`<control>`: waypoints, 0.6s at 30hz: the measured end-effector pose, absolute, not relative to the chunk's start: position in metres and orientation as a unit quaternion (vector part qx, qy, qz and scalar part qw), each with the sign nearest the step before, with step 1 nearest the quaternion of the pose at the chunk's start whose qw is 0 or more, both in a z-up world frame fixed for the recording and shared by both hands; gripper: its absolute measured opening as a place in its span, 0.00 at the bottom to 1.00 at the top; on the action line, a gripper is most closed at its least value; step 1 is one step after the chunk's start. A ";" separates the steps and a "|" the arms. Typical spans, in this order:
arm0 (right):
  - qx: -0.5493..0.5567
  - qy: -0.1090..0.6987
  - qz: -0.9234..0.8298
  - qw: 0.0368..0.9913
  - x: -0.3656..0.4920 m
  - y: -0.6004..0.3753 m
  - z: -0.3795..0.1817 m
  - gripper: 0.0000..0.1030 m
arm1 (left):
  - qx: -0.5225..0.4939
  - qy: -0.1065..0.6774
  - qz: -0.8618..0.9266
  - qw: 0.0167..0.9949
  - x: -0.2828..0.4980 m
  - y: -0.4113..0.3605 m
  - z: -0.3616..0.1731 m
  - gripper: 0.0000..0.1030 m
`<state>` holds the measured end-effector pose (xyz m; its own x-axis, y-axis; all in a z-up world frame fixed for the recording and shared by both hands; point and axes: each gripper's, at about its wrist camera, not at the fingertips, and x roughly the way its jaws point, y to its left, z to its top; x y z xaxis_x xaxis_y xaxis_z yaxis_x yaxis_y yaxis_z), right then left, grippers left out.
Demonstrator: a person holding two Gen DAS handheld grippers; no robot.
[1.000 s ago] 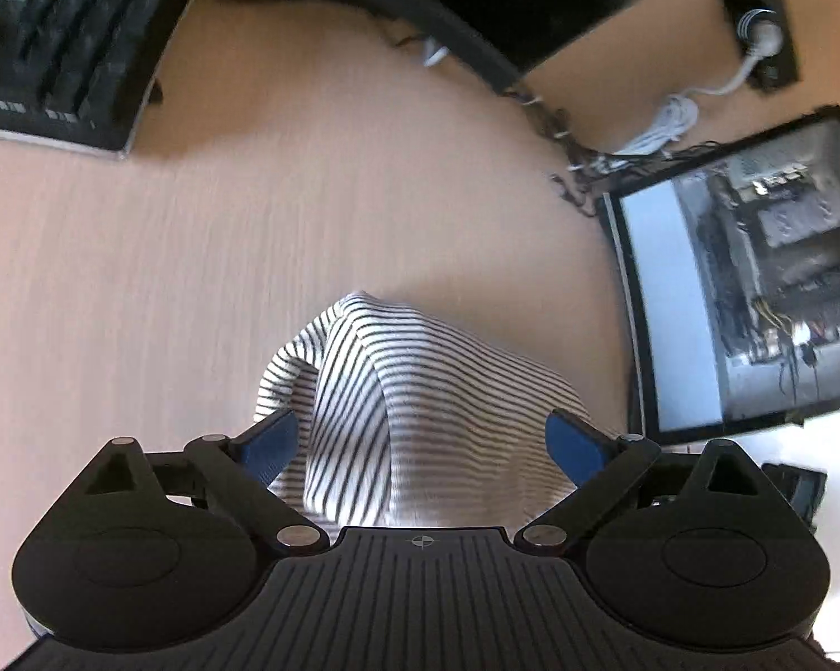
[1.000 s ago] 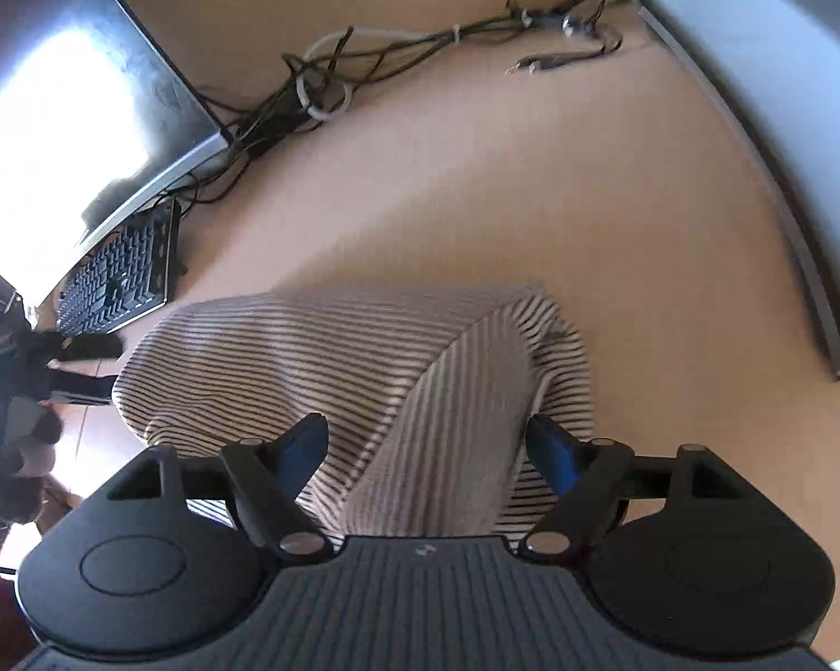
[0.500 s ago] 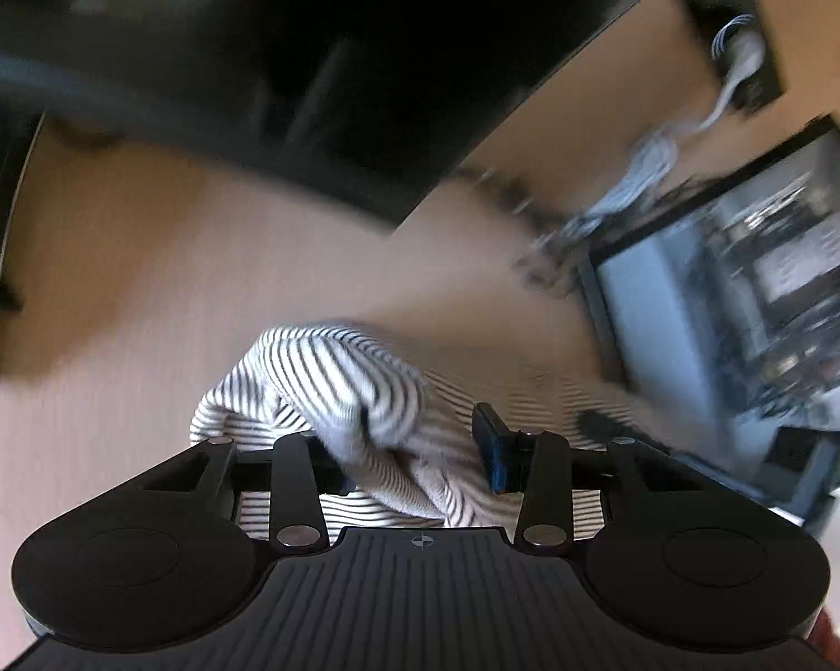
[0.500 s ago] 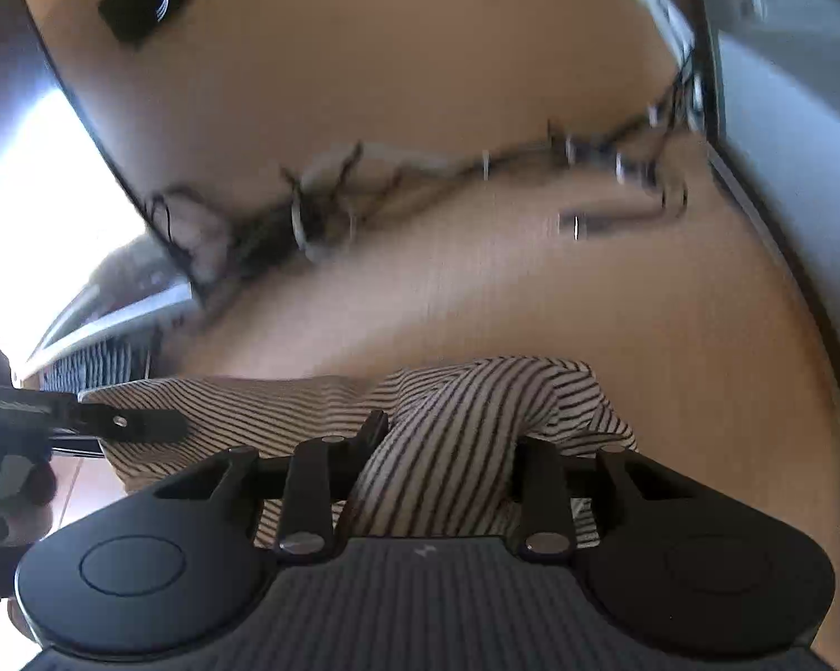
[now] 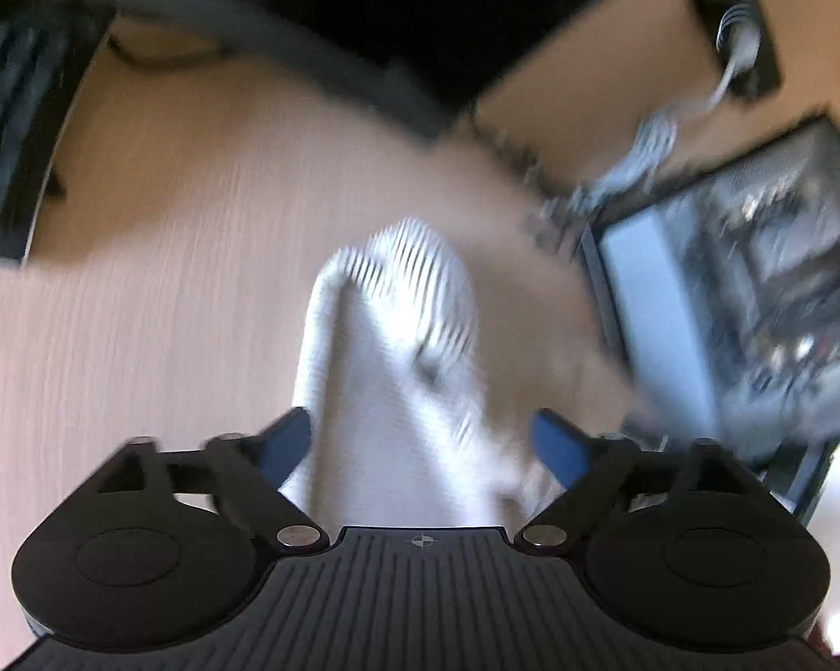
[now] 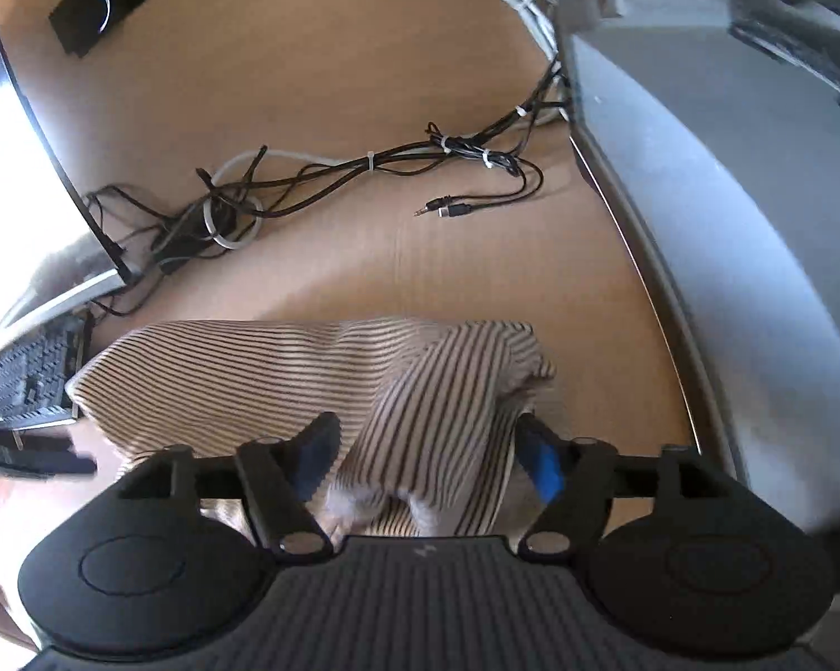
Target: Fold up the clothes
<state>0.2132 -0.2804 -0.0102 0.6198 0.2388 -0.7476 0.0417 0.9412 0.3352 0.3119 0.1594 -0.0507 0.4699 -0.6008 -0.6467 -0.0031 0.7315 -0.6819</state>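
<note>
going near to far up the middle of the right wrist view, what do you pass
right gripper, jaws opening around a fold → striped garment → bare desk → loose audio plug → cable bundle → black bar-shaped device

Left-wrist view motion-blurred; right-wrist view sharp, glare at left.
</note>
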 end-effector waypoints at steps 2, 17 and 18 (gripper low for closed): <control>0.182 0.441 0.057 0.877 0.211 -0.283 -0.015 0.73 | -0.332 0.472 -0.183 0.796 0.328 0.155 -0.052 0.94; 0.162 0.374 0.106 0.907 0.247 -0.247 0.007 0.17 | -0.316 0.470 -0.191 0.802 0.349 0.121 -0.047 0.25; 0.155 0.365 0.112 0.911 0.245 -0.244 0.015 0.17 | -0.311 0.464 -0.196 0.806 0.343 0.121 -0.040 0.25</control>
<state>0.2450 -0.2443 0.0152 0.7086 0.3166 -0.6306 -0.0909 0.9272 0.3634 0.3426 0.1212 -0.0399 0.4928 -0.6047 -0.6256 0.0275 0.7295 -0.6835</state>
